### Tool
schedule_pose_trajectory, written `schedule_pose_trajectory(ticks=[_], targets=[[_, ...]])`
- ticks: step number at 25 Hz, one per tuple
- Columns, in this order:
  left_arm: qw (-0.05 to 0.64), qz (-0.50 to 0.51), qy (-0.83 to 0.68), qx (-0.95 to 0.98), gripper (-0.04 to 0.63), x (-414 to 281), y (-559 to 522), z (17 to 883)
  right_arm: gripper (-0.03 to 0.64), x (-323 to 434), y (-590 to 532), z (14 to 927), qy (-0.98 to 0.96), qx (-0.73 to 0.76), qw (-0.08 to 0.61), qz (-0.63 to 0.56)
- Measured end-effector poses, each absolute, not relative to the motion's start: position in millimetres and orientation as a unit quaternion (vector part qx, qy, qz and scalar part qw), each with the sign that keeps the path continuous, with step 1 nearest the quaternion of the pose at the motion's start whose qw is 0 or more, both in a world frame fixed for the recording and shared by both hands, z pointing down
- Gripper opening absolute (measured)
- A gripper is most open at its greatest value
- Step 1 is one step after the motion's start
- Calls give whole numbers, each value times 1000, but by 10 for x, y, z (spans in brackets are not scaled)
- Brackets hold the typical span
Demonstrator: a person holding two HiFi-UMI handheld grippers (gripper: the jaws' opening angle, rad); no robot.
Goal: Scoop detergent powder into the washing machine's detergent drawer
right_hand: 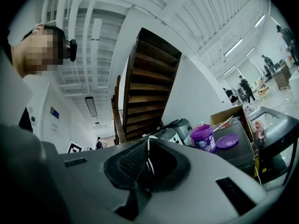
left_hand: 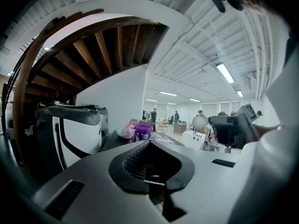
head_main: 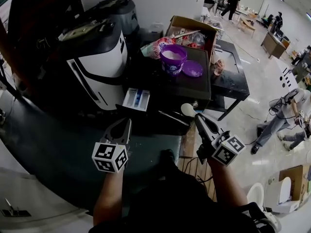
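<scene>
In the head view, holds a white scoop (head_main: 187, 109) in the right gripper (head_main: 198, 118), near the pulled-out detergent drawer (head_main: 136, 99) of the washing machine (head_main: 99, 64), left gripper (head_main: 127, 124) low beside it, open purple detergent tub (head_main: 173, 58) and its lid (head_main: 193, 68) beyond on the dark table (head_main: 192, 89). In the left gripper view, shows jaws pressed together, nothing between. In the right gripper view, pinches the scoop's thin handle edge-on between closed jaws

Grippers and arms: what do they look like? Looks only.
Left hand-held gripper and right hand-held gripper: grey tapered jaws with black ribbed pads. Each carries a white cube printed with black square markers. No cables visible. The person wears a dark top.
</scene>
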State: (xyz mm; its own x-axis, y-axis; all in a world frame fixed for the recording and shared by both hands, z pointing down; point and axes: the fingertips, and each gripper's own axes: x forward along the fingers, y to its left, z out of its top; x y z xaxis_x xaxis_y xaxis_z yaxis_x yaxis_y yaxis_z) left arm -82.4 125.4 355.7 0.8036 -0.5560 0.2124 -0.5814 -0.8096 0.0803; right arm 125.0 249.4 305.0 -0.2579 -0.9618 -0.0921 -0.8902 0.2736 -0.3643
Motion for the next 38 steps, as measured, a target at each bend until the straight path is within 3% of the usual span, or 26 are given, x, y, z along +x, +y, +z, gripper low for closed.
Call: schedule_pose_trajectory(ticks=[24, 38], targets=[[68, 152, -349, 922, 8, 767, -663, 3604, 21, 2877, 408, 3260, 809, -544, 153, -160], [58, 136, -341, 928, 8, 1074, -1154, 3550, 21, 3167, -107, 3304, 797, -558, 151, -176]])
